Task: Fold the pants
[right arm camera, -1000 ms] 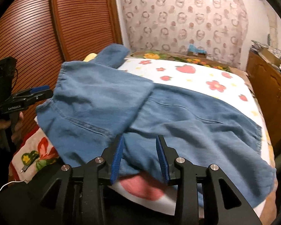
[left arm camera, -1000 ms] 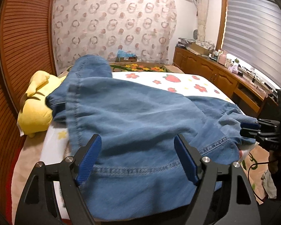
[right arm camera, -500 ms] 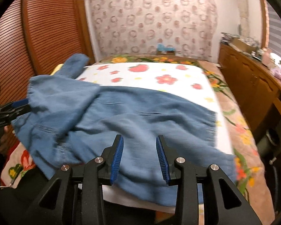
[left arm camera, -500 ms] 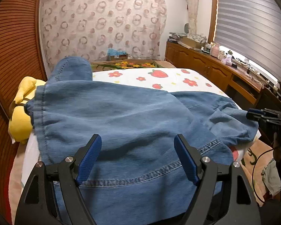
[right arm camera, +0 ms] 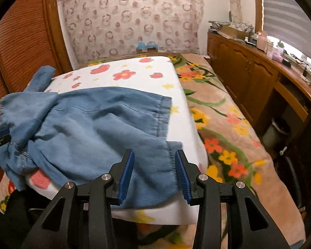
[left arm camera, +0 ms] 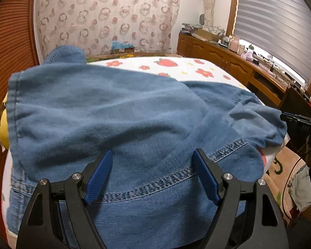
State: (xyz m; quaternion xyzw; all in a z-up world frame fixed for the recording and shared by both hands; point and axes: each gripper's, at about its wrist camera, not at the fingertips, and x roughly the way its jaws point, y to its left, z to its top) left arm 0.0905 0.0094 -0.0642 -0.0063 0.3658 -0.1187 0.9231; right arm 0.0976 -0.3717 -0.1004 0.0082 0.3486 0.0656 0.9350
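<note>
Item one — your left gripper (left arm camera: 152,176): jaws spread wide, blue pads clear of the cloth on both sides, nothing pinched between them. It hangs over the near part of the pants (left arm camera: 114,114), just above a stitched seam that runs across under it.

Item two — your right gripper (right arm camera: 154,173): jaws at a middling gap and just now opening further. A hemmed leg end of the pants (right arm camera: 89,128) shows between the pads in the picture, but the pads do not press on it; whether the cloth touches either pad you cannot tell from here.

Item three, the pants: blue denim, spread rumpled across the white flowered mat (right arm camera: 182,112) on the bed. One layer lies folded over another on the left side; a further piece rises in a hump at the far left. In the right wrist view a leg end reaches the mat's near edge and hangs slightly over it.

Item four, surroundings: flowered beige blanket (right arm camera: 228,124) beneath the mat, yellow plush toy (left arm camera: 3,130) at the left edge of the bed, partly hidden by denim, wooden cabinets (right arm camera: 248,78) along the right wall, patterned curtain (left arm camera: 105,18) at the back.
</note>
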